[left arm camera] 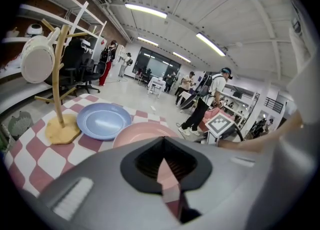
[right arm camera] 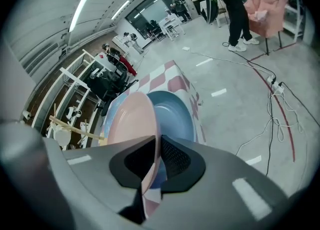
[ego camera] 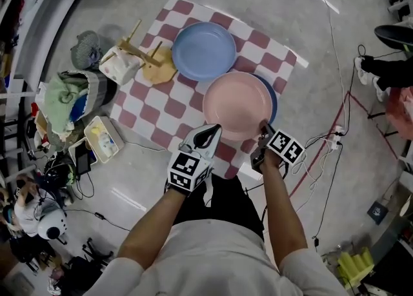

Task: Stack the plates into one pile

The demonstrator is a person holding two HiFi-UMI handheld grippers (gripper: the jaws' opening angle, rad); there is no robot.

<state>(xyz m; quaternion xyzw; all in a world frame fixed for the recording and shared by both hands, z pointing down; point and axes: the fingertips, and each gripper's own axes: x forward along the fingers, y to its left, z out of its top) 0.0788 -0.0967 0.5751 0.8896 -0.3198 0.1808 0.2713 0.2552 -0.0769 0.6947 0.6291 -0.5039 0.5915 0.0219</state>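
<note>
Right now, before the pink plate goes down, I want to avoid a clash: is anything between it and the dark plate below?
Nothing visible. The pink plate, held at its near rim by the right gripper, hangs tilted over the dark plate, and the gap between them shows empty. The light blue plate lies apart, farther back.

Left forearm and right forearm reach forward, side by side; left gripper has its jaws together, empty; right gripper clamps the rim of the round pink plate.
</note>
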